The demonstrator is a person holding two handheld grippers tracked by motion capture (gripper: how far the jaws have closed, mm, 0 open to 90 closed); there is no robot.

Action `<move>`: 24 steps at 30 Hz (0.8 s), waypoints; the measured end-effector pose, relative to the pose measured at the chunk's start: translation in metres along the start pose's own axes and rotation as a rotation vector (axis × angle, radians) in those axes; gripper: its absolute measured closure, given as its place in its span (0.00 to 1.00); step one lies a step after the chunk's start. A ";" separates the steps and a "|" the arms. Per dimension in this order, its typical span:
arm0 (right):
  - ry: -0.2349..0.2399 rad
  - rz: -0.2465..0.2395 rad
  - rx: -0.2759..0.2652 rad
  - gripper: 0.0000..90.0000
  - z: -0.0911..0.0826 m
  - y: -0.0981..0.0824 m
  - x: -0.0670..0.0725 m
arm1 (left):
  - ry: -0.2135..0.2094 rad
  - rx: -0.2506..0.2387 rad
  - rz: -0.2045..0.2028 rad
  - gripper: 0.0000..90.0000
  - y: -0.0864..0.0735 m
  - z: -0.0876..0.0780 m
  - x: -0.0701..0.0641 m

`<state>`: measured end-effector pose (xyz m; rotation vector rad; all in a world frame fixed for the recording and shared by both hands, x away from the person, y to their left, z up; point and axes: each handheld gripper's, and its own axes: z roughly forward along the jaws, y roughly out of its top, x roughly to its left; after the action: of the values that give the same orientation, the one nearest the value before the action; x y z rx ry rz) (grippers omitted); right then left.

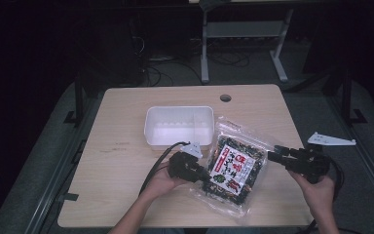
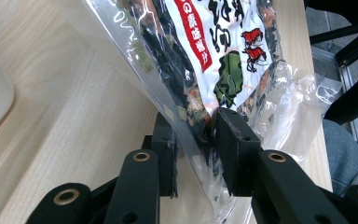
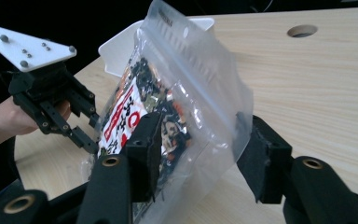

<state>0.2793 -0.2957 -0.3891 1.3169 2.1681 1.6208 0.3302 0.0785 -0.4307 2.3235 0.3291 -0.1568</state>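
Note:
A clear bag of dark dried snack with a red and white label is held tilted above the table, between both grippers. My left gripper pinches its lower left edge; in the left gripper view the jaws press on the bag. My right gripper grips the right side, and the bag fills the gap between its jaws. A white plastic container stands on the table behind the bag. The left gripper also appears in the right gripper view.
The wooden table has a cable hole at its far edge. A white bracket lies on the floor at the right. A desk frame stands beyond the table. A person's hands hold both grippers.

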 end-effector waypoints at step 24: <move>0.190 -0.018 0.070 0.79 0.021 -0.003 0.011 | 0.027 -0.006 0.038 0.79 0.001 -0.004 -0.005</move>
<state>0.2832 -0.2731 -0.3966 1.2008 2.3568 1.7433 0.3258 0.0799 -0.4265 2.3261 0.2983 -0.1051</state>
